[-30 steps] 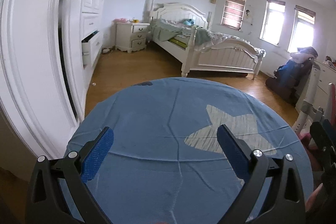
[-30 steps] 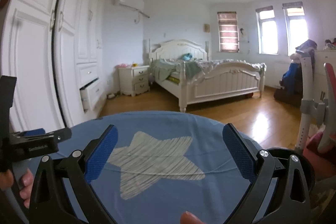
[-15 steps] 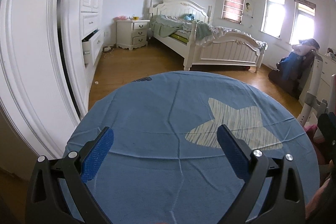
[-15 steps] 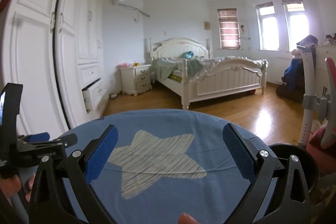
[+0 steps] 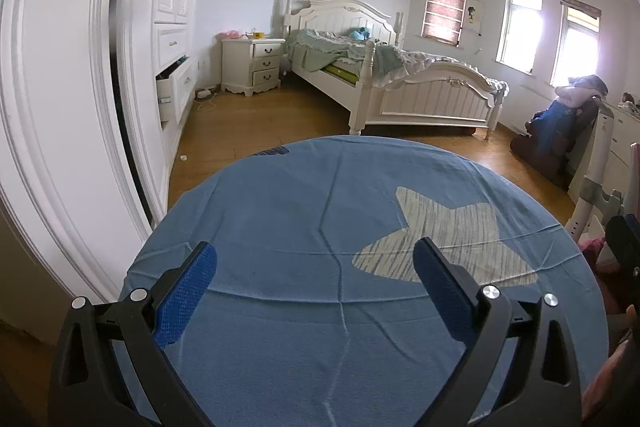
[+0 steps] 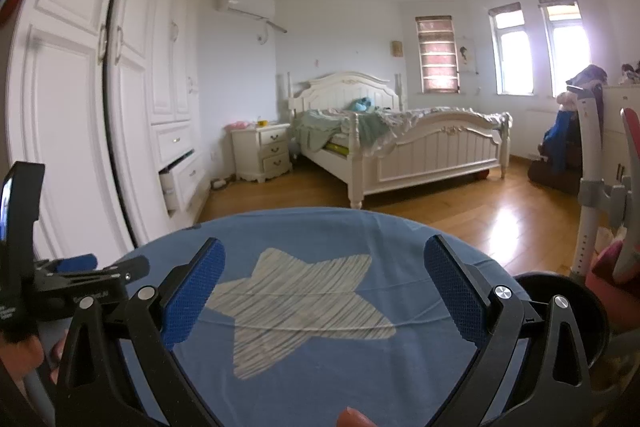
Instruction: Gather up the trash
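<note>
Above round desk draped in blue star-print cloth (image 5: 320, 227): left tool (image 5: 316, 285) and right tool (image 6: 324, 285) level, side by side, pointing toward white bed (image 6: 420, 147); jaws wide, empty.

A round blue-clothed worktop (image 5: 304, 227) lies bare beneath both wide-spread hand-held grippers, left (image 5: 316, 287) and right (image 6: 324, 283), leaving its whole top free to cross. A white wardrobe (image 5: 60, 99) walls off the left side, one drawer (image 5: 172, 87) jutting open. Bare wood floor (image 5: 260, 127) runs to the bed (image 5: 400, 83). A chair frame (image 6: 592, 187) and dark round object (image 6: 560, 291) crowd the right edge.
</note>
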A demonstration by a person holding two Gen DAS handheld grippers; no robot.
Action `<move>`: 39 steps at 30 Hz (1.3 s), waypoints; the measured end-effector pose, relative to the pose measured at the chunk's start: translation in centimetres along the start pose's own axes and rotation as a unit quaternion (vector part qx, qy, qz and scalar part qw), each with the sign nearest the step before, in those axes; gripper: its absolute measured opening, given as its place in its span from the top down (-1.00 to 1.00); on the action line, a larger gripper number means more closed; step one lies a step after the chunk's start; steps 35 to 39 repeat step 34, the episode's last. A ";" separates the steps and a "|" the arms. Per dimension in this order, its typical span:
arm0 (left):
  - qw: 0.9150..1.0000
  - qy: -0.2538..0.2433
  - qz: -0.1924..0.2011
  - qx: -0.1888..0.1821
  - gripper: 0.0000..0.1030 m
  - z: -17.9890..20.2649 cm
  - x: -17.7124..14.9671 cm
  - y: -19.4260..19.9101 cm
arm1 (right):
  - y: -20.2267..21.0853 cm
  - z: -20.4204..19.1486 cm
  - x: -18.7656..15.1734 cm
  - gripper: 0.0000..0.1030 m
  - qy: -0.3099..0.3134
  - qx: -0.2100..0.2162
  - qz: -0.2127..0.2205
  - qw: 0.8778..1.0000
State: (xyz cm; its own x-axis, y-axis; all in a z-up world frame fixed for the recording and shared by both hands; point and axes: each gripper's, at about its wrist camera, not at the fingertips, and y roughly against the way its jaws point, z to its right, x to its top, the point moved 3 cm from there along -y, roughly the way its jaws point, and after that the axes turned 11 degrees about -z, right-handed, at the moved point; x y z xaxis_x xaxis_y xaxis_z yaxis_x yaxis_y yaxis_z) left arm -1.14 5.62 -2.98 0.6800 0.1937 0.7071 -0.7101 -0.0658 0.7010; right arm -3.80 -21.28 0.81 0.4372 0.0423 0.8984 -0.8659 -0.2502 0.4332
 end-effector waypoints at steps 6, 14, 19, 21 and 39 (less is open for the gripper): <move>1.000 -0.001 0.000 0.000 -0.89 0.1 0.0 -0.1 | 0.0 0.0 0.0 -0.90 -0.001 0.001 0.000 1.000; 1.000 -0.002 0.001 -0.001 -0.89 0.2 -0.1 0.0 | 0.0 0.0 0.0 -0.90 -0.001 0.001 0.001 1.000; 1.000 -0.001 0.001 0.000 -0.89 0.2 -0.1 -0.1 | 0.0 -0.1 0.0 -0.90 -0.001 0.000 0.000 1.000; 1.000 0.000 0.003 -0.001 -0.89 0.2 -0.1 0.1 | 0.0 0.0 0.0 -0.90 -0.001 0.000 0.001 1.000; 1.000 -0.005 0.004 -0.006 -0.89 0.6 -0.1 0.1 | -0.1 -0.1 -0.1 -0.90 -0.002 0.000 0.001 1.000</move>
